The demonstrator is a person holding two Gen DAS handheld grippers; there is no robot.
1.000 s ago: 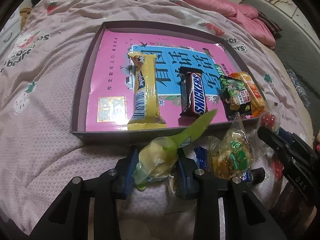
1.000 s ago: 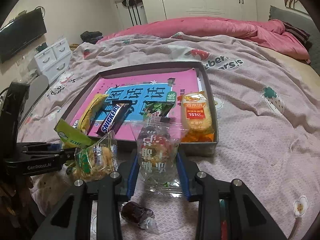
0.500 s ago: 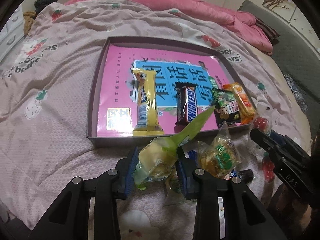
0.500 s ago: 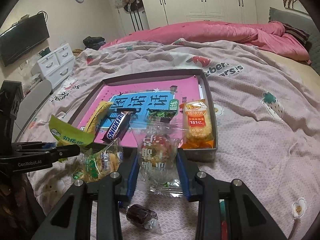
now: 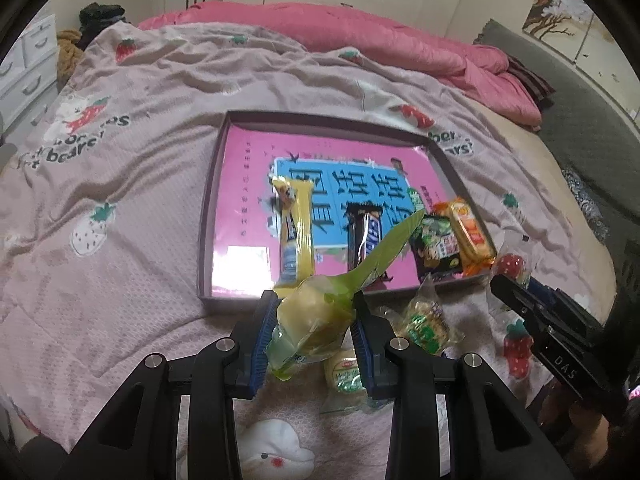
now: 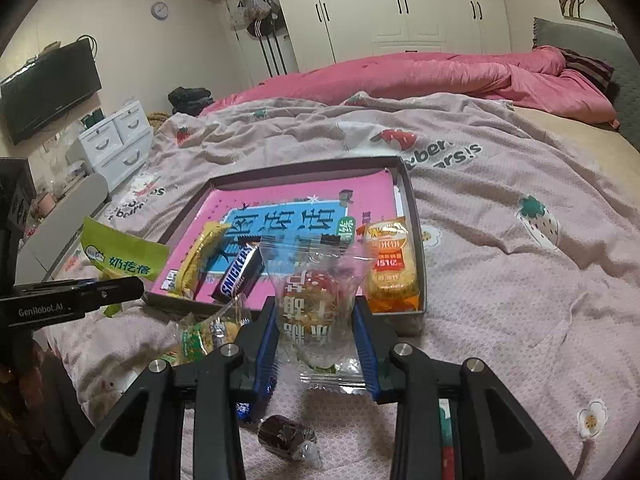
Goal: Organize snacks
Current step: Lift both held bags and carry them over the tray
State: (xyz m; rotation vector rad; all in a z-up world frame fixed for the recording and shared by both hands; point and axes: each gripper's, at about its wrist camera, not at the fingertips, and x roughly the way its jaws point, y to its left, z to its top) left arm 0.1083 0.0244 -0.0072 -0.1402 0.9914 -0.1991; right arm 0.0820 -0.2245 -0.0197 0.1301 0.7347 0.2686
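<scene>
Two tools, each clamped on a snack: left tool [image 5: 314, 322] pinches a green pack [image 5: 320, 312] at lower centre, right tool [image 6: 318, 334] pinches a clear bag [image 6: 320, 300] at lower centre. Tray [image 5: 206, 216] on the bed [image 5: 120, 200], mid-frame, holds a yellow bar [image 5: 296, 236], Snickers [image 5: 362, 240], dark pack [image 5: 436, 248] and orange pack [image 5: 470, 236]. Loose snacks [image 5: 426, 320] lie just below its near edge.

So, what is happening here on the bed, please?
A person sorts snacks into a shallow box on the bed. The left gripper is shut on a green packet, the right gripper on a clear packet. Four snacks lie in a row in the box; several others wait on the blanket.
</scene>
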